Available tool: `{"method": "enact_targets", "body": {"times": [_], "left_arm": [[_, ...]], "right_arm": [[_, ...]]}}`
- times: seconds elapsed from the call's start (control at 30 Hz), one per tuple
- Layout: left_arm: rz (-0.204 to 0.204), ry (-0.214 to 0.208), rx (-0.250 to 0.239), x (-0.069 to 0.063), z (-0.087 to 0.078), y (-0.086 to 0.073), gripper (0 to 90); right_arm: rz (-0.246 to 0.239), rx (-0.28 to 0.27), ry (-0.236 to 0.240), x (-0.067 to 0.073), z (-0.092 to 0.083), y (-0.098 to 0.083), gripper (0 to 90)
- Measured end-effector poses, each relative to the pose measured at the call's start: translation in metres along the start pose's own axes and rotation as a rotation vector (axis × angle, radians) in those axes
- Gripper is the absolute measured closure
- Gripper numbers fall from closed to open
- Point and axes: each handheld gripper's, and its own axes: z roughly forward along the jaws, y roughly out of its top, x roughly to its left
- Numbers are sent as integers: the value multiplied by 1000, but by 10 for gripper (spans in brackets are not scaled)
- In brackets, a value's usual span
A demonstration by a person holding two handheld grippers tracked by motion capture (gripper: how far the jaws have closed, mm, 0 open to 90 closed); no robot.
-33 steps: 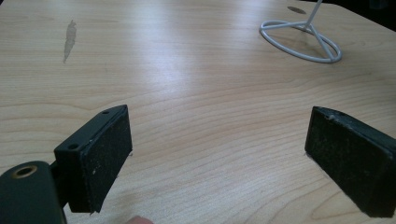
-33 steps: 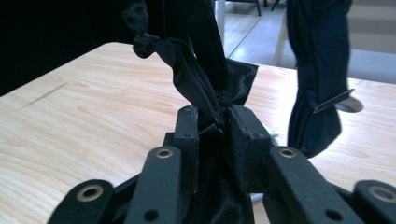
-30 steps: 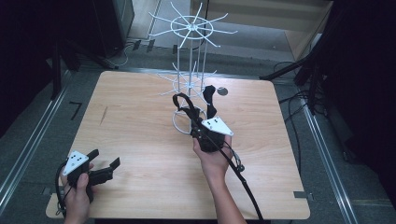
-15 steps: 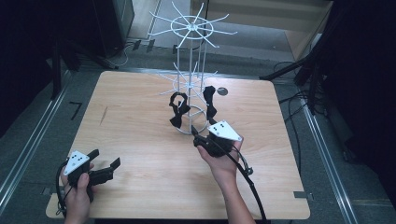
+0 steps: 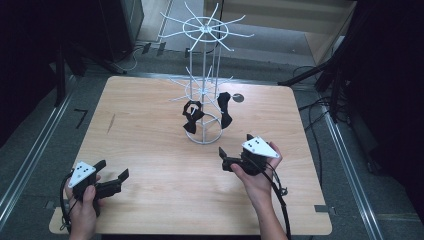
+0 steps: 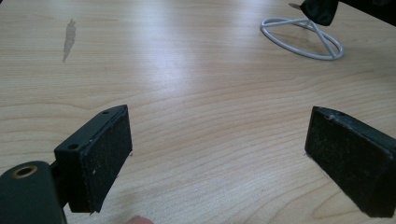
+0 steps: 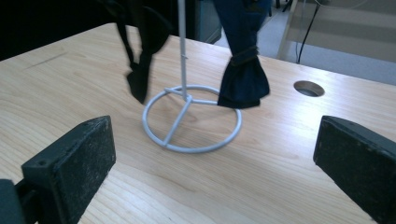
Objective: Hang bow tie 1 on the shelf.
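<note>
A white wire rack [image 5: 205, 82] stands on the far half of a pale wooden table [image 5: 150, 135]. It is a thin upright pole on a round ring base [image 7: 191, 123] with crossed spokes, and it carries two tiers of thin radiating arms, the upper tier wider than the lower. Two dark bow ties hang from the lower tier: the left bow tie [image 5: 192, 116] is black with a looped strap, and the right bow tie [image 5: 224, 110] reads dark blue in the right gripper view, pinched at its middle by a band, its lower end hanging just above the ring. The upper tier's arms are bare.

The table top is smooth laminate with a light wood grain; a small round hole [image 5: 238, 98] sits behind the rack, and a faint grey smear [image 6: 69, 38] marks the surface on the left.

The left gripper [image 5: 113, 177] rests low near the table's front left corner, held in the person's left hand [image 5: 84, 200], its jaws spread wide with nothing between them; their pads are flat, black and finely gritty. The right gripper [image 5: 225, 159], held in the right hand [image 5: 256, 177], sits in front of the rack and apart from it, pointing toward the base, its jaws likewise spread wide and empty. Each gripper carries a grey three-cornered plate on top.
</note>
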Motion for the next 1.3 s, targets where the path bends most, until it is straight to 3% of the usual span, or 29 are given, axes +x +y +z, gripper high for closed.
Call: {"method": "enact_targets", "body": {"times": [0.23, 1.3], "left_arm": [[-2, -1, 0, 0, 0, 0, 82], [6, 4, 0, -1, -1, 0, 82]], "right_arm": [[-4, 7, -12, -15, -11, -8, 0], [84, 81, -138, -98, -76, -78, 0]]}}
